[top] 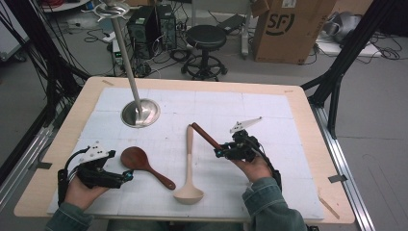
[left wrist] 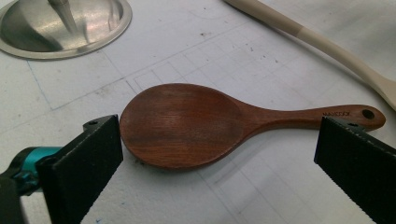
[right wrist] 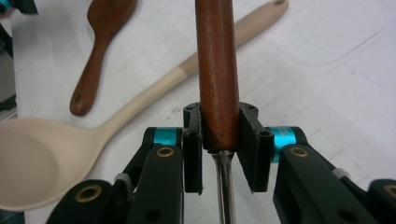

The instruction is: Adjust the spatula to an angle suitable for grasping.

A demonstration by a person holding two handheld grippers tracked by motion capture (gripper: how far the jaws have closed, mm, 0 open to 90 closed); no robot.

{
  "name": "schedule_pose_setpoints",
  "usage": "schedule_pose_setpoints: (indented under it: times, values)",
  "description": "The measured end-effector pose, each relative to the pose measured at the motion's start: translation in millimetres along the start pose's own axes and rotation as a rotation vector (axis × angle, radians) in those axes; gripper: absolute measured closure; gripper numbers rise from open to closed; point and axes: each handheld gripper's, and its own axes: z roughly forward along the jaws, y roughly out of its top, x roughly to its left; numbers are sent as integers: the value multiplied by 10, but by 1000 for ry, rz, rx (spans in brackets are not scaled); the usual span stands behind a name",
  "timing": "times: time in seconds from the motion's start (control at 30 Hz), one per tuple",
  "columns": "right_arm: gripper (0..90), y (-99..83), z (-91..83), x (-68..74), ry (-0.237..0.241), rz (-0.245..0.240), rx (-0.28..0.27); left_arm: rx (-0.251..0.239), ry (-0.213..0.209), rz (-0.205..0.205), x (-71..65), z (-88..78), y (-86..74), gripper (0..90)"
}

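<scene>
Clamping my right tongs (right wrist: 222,140) on a dark wooden handle (right wrist: 215,70) beside the pale ladle (top: 189,163), left tongs (left wrist: 219,158) open around the brown spoon (left wrist: 187,123) beside that ladle.

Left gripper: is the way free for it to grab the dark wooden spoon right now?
Probably yes. The left gripper is open, its jaws standing either side of the dark wooden spoon, which lies flat on the mat with nothing over it.

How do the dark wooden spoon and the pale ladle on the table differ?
The dark wooden spoon is reddish-brown, with a shallow oval bowl and short handle; the pale ladle is beige, with a deep round bowl and long handle. The spoon lies slanted, the ladle nearly straight toward the person. Both lie flat, ungripped.
</scene>
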Motion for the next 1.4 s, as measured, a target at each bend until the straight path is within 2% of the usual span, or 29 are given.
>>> schedule_pose_setpoints:
  times: [0.73, 0.97, 1.2, 1.4]
  values:
    - [730, 194, -285, -16, 7, 45, -169, -4, -2, -3, 5, -2, 0, 17]
    - [730, 292, -418, 18, -10, 34, -212, -22, -7, 0, 7, 9, 36, 17]
    - [731, 416, -497, 83, -18, 19, -245, -47, -32, 8, -8, 22, 136, 17]
    - [733, 547, -537, 142, -14, 4, -303, -62, -58, 19, -21, 13, 244, 18]
